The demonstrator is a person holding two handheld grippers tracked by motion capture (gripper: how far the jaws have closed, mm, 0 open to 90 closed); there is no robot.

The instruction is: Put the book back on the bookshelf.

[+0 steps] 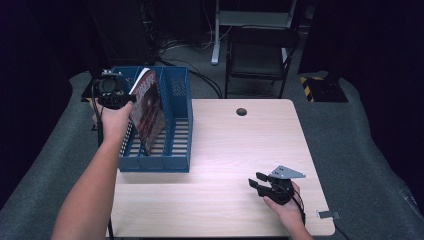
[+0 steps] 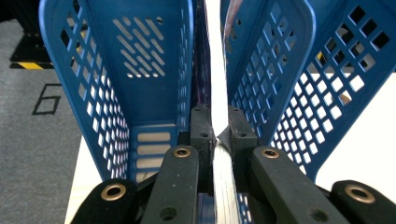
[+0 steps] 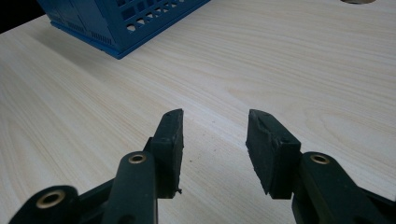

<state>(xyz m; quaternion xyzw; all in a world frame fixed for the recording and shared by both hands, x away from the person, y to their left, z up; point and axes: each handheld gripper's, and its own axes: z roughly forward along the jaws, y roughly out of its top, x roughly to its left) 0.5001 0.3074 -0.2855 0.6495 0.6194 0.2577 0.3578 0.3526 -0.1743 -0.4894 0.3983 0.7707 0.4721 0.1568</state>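
Your left gripper (image 1: 116, 96) is clamped tight on the magazine (image 1: 149, 111), jaws pressed flat on both faces of its edge; in the left gripper view the thin white edge of the magazine (image 2: 219, 172) runs straight up between the pads. You hold it up at the top rear of the blue rack (image 1: 177, 160), which sits at the left side of the table (image 1: 235, 200). The magazine stands tilted in the rack, lower corner down among the floor slats, top leaning left toward your hand. In the left gripper view it sits in the gap between two perforated dividers of the rack (image 2: 154, 56).

Your right gripper (image 1: 260, 184) rests low at the near right of the table, well apart from the rack, jaws about half open, nothing between them. In the right gripper view the gripper (image 3: 215, 140) points across bare wood toward the rack's corner (image 3: 121, 23).
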